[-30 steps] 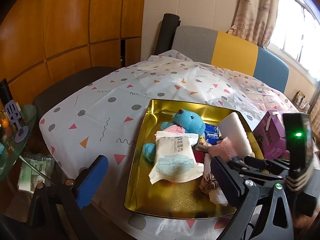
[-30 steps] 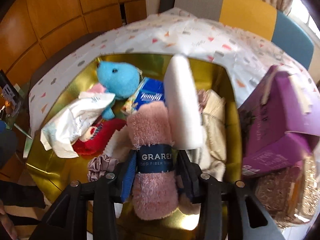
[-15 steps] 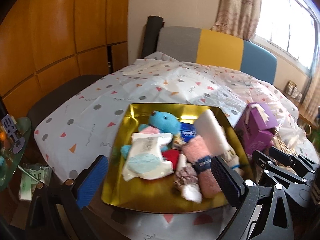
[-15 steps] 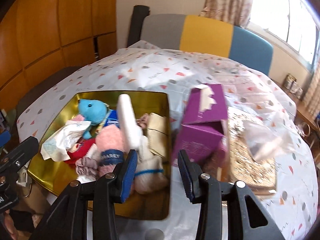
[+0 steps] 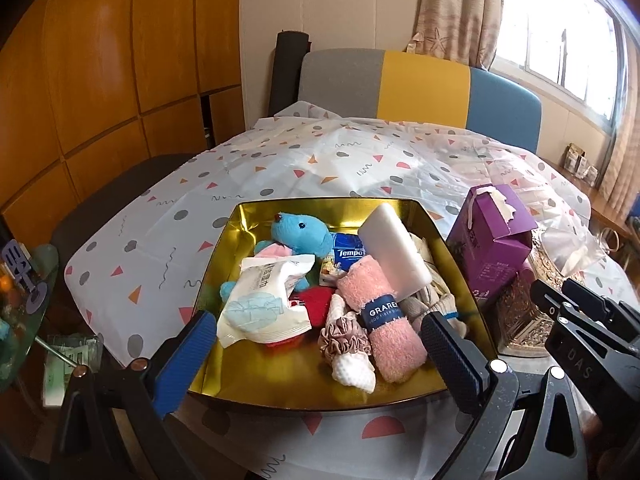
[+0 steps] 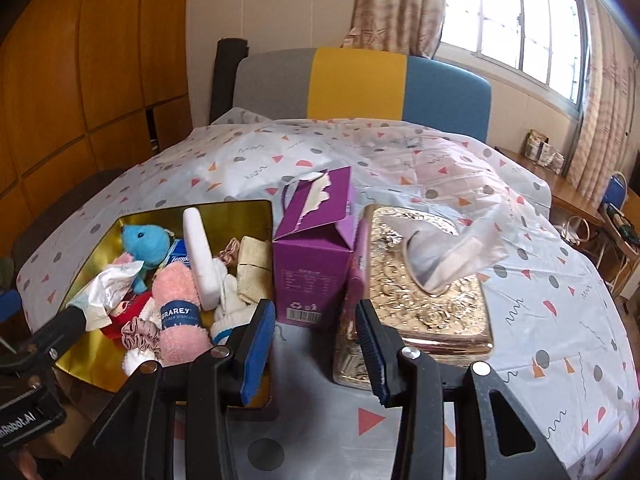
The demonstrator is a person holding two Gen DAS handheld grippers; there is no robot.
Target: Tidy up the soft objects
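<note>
A gold tray (image 5: 224,256) (image 6: 92,236) on the table holds soft things: a blue plush toy (image 5: 298,234), a white wipes pack (image 5: 266,300), a pink rolled towel (image 5: 380,316) (image 6: 178,312), a white sponge block (image 5: 394,250) (image 6: 200,256), a scrunchie (image 5: 342,336) and a Tempo tissue pack (image 5: 350,254). My left gripper (image 5: 316,356) is open and empty, just in front of the tray. My right gripper (image 6: 316,340) is open and empty, held back from the tray, facing the purple box (image 6: 316,256).
The purple box (image 5: 492,248) stands right of the tray. A gold tissue box (image 6: 428,292) with a plastic bag (image 6: 452,248) on it lies further right. A patterned cloth (image 6: 560,320) covers the table. A colourful sofa back (image 6: 360,84) is behind.
My right gripper let go of the pink towel, which now lies in the tray, and pulled back and to the right. My left gripper drew back a little.
</note>
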